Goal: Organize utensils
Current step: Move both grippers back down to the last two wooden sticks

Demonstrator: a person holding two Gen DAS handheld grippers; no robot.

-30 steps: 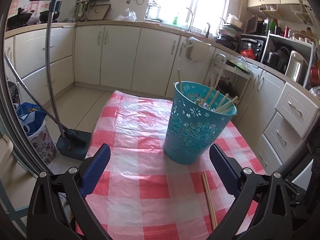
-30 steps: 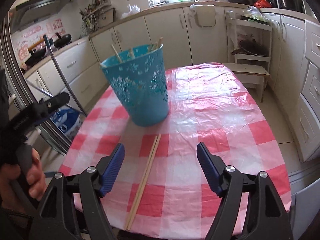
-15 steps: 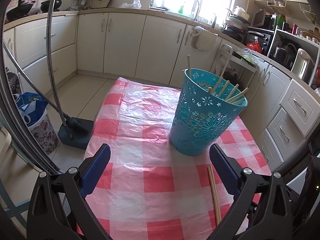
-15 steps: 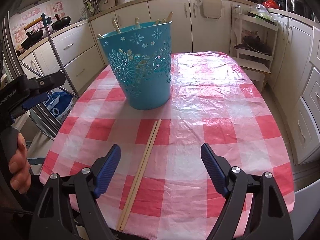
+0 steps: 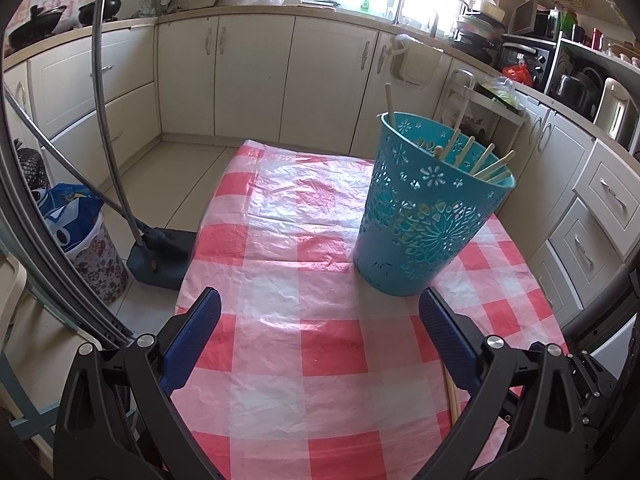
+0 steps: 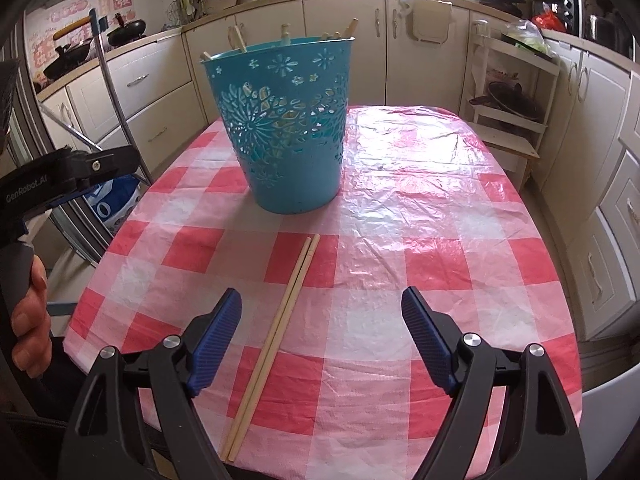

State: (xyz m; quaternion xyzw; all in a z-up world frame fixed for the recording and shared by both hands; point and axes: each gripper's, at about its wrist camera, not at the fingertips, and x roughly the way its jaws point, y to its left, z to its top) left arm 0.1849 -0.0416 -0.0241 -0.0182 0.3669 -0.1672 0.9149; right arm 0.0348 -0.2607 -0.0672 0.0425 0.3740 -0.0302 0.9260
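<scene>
two chopsticks [image 6: 276, 344] lying paired near teal basket [image 6: 286, 128]; right gripper [image 6: 320, 338] spread, empty: centre over both sticks, pinch together.

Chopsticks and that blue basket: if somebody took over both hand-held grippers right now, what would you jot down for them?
Left hand-held gripper: open, empty, over the checked tablecloth.
Right hand-held gripper: open, empty, its jaws above the loose pair of chopsticks, not touching them.
Blue basket: upright on the table, several chopsticks already standing inside.
Done: most utensils are in the basket.
Left: pick up the last pair, lying side by side in front of the basket, and drop it in.
</scene>
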